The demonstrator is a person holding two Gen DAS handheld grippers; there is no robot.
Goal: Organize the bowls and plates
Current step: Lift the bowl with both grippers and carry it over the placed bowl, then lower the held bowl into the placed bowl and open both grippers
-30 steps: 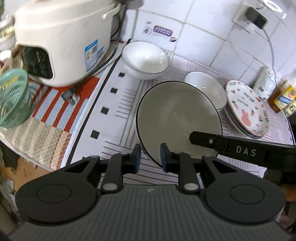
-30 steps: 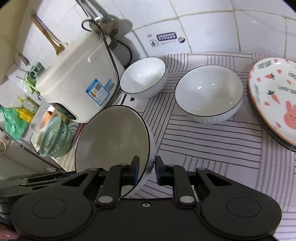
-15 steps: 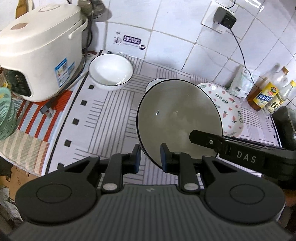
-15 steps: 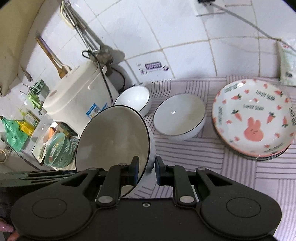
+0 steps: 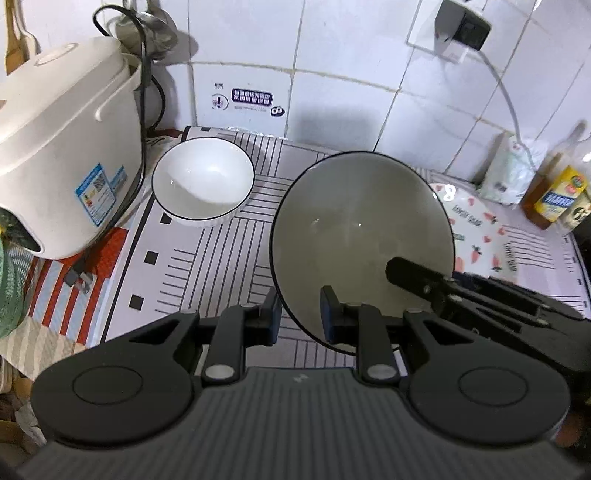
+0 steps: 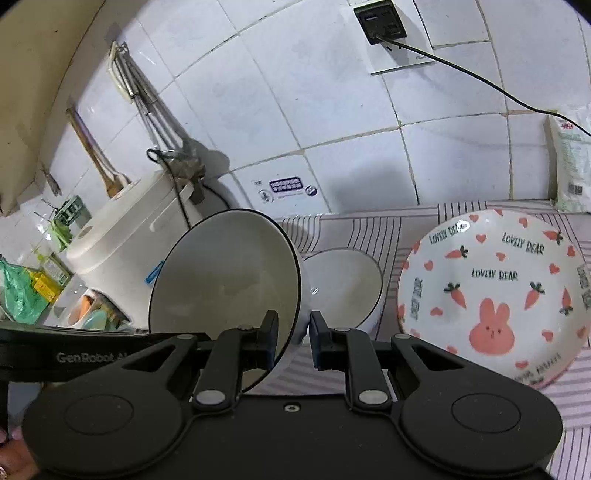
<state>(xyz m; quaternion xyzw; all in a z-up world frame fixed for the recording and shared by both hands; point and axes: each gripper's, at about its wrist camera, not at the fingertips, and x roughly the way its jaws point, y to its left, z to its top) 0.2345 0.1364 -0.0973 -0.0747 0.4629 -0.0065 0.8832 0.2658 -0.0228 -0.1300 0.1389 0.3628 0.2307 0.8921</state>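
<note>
Both grippers grip one large black-rimmed white bowl (image 5: 362, 236) by its rim and hold it tilted in the air; it also shows in the right wrist view (image 6: 225, 280). My left gripper (image 5: 298, 320) is shut on its near rim. My right gripper (image 6: 293, 341) is shut on its right rim. A second white bowl (image 5: 203, 184) sits on the striped mat near the cooker. A third white bowl (image 6: 347, 288) sits behind the held one. The rabbit-print plates (image 6: 495, 291) lie stacked at the right.
A white rice cooker (image 5: 62, 162) with its cord stands at the left. A green basket (image 5: 9, 291) sits at the left edge. Oil bottles (image 5: 554, 199) and a white bag (image 6: 570, 162) stand at the back right. A tiled wall with a socket (image 6: 384, 26) is behind.
Both grippers have lifted the large bowl higher and carried it to the right, over the third bowl. The counter objects now sit lower and further off in both views.
</note>
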